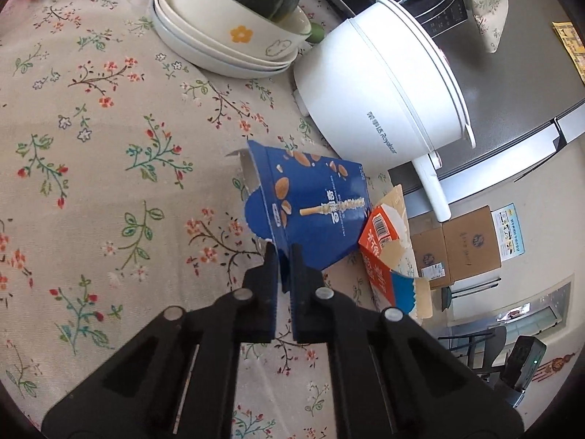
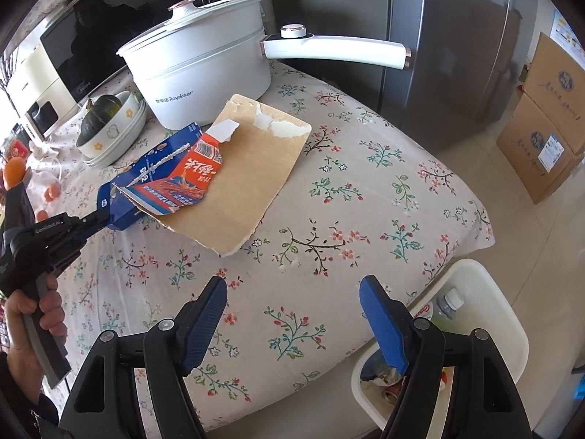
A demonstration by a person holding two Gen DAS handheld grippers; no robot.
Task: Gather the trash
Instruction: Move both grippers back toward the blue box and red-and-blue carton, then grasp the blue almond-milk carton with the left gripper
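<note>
Nearest in the right wrist view, the right gripper [image 2: 292,314] hangs with its jaws wide apart and nothing between them, over the table edge beside the white trash bin [image 2: 512,333], which already holds a bottle and scraps. Further in, the left gripper [image 1: 284,252] is clamped on the near corner of the flattened blue snack box [image 1: 310,197], which lies on the flowered tablecloth [image 1: 109,146] at the table's edge. Leaning on it is the torn orange carton [image 2: 193,175], and both overlap the brown cardboard sheet [image 2: 248,168]. To do this step well, I would lift the blue box slowly and slightly away from the carton, so the pinch on thin card does not slip and the carton is not dragged off the table. Beyond stand the white electric pot [image 2: 204,73] and the flower-printed bowl [image 2: 109,131] holding a dark green squash. Count: three pieces of paper trash on the table, one bin, one pot, one bowl on stacked plates, two grippers
</note>
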